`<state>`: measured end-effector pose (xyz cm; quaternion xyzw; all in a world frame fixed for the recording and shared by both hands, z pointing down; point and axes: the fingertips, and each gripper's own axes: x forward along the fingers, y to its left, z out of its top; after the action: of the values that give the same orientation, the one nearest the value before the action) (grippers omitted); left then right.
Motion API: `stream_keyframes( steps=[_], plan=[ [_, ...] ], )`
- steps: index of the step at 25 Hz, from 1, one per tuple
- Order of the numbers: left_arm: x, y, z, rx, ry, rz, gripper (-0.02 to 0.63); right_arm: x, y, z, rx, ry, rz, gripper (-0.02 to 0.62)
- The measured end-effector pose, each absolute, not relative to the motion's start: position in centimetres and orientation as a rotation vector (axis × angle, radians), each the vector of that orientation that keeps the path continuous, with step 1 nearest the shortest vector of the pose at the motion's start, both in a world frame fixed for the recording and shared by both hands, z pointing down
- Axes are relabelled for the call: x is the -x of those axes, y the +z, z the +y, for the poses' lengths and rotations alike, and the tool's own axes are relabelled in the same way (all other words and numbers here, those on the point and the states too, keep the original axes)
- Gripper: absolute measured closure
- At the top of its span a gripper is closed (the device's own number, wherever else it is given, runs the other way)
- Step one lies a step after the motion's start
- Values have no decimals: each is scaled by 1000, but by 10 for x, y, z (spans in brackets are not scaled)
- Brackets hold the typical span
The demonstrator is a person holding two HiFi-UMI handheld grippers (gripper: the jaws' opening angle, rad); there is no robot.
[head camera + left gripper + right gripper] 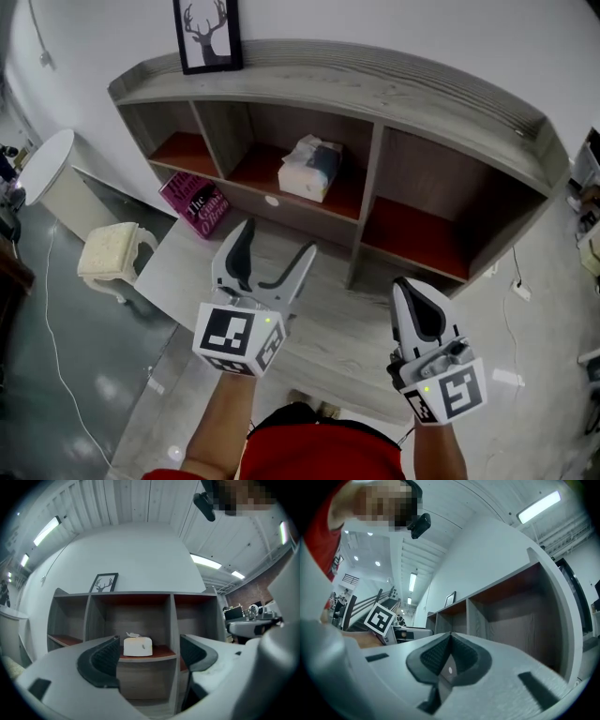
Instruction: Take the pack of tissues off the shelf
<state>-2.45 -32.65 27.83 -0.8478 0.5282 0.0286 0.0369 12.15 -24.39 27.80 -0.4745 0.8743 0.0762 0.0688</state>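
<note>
A white pack of tissues (309, 167) with a blue-grey side sits on the red-lined floor of the grey shelf's (375, 86) middle compartment. In the left gripper view the pack of tissues (138, 646) shows straight ahead, framed between the jaws but well beyond them. My left gripper (277, 251) hangs open in front of the shelf with nothing between its fingers; the same gap shows around the left gripper (147, 654) in its own view. Lower right, my right gripper (413, 302) is shut and empty. The right gripper (449, 643) has its pads pressed together, facing the right compartments.
A framed deer picture (208, 35) stands on the shelf top. A pink book (197, 203) leans on the floor below the left compartment. A cream stool (111, 255) and a white round table (45, 169) stand at the left. Cables run across the floor.
</note>
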Motion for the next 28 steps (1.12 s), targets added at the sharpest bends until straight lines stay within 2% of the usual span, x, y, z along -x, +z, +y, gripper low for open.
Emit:
stream_keyframes(
  steps=[9,28],
  plan=[
    [13,298,-403,2630,-21,1646,188,-132,270,-276,1526,266,2583,591],
    [-13,335,-486,2695,-263,1651,170,-161,286,-304,1717,216,2497,591]
  ],
)
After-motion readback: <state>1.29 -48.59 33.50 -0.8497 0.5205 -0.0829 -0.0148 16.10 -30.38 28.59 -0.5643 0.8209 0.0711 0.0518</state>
